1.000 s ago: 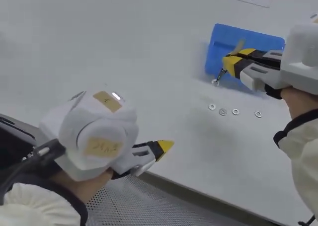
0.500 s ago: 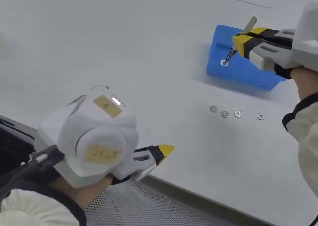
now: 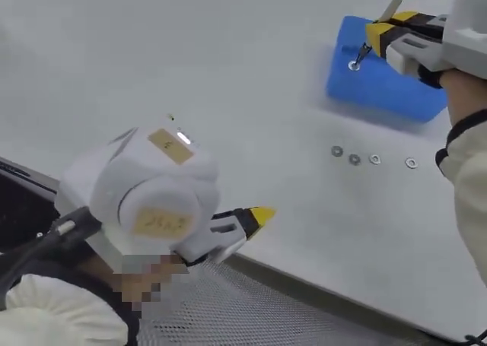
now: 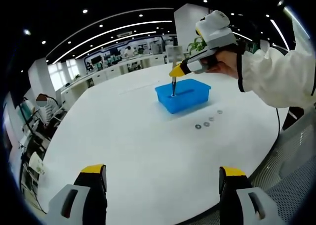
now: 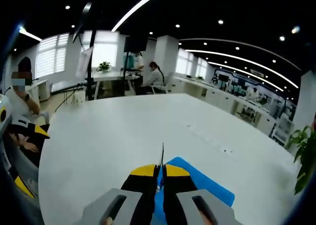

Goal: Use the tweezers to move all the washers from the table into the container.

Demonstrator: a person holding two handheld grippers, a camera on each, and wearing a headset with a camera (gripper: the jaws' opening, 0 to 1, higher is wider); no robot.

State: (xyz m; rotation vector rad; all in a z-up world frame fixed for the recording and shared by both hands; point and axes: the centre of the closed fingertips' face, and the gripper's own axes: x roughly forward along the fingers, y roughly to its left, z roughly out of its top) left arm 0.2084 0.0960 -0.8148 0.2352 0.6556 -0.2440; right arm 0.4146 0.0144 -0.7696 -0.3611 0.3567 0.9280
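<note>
Now the right gripper, clamped on the tweezers, holds a washer just above the container beneath it, ready to drop. The left gripper idles, jaws apart

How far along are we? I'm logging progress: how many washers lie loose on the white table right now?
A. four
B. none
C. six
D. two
A: in the head view four washers lie in a row on the table, in front of the blue container; one more hangs from the tweezers held by the right gripper above the container.
</note>
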